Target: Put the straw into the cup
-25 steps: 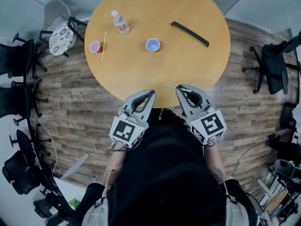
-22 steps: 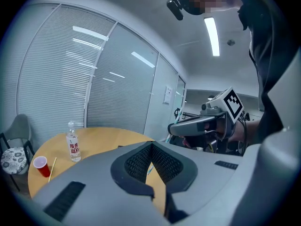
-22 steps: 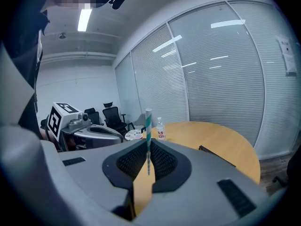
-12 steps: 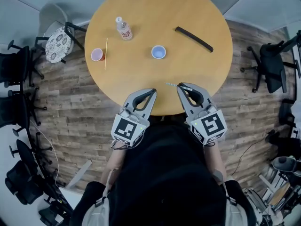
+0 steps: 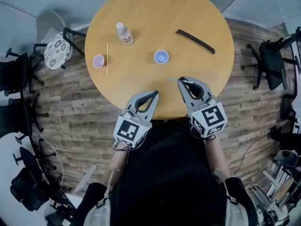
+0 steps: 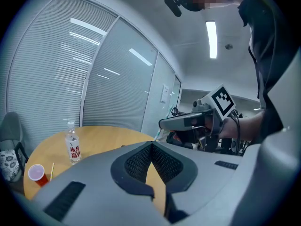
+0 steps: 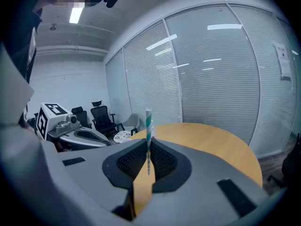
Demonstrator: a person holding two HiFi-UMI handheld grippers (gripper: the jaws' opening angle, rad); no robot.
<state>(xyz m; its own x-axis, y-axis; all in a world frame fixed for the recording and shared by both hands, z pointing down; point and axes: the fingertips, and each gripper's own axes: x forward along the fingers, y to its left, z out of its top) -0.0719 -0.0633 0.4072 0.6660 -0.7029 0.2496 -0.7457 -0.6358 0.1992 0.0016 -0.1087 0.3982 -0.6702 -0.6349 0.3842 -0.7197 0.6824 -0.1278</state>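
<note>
My right gripper (image 5: 181,81) is shut on a teal-and-white striped straw (image 5: 171,79), which pokes out leftward from its tips over the near part of the round wooden table (image 5: 141,13). In the right gripper view the straw (image 7: 149,135) stands upright between the pads. The small blue cup (image 5: 161,57) stands just beyond and slightly left of that gripper. My left gripper (image 5: 154,94) hovers over the table's near edge, jaws together with nothing in them (image 6: 151,145). The right gripper (image 6: 188,122) shows to its right.
A pink cup (image 5: 99,61) with a thin stick (image 5: 107,59) beside it stands at the table's left, and a small bottle (image 5: 124,34) behind them. A black strip (image 5: 195,40) lies at the far right. Office chairs (image 5: 273,62) ring the table.
Both grippers have moved forward over the table. The right one, still holding the straw, is now closer to the blue cup.
</note>
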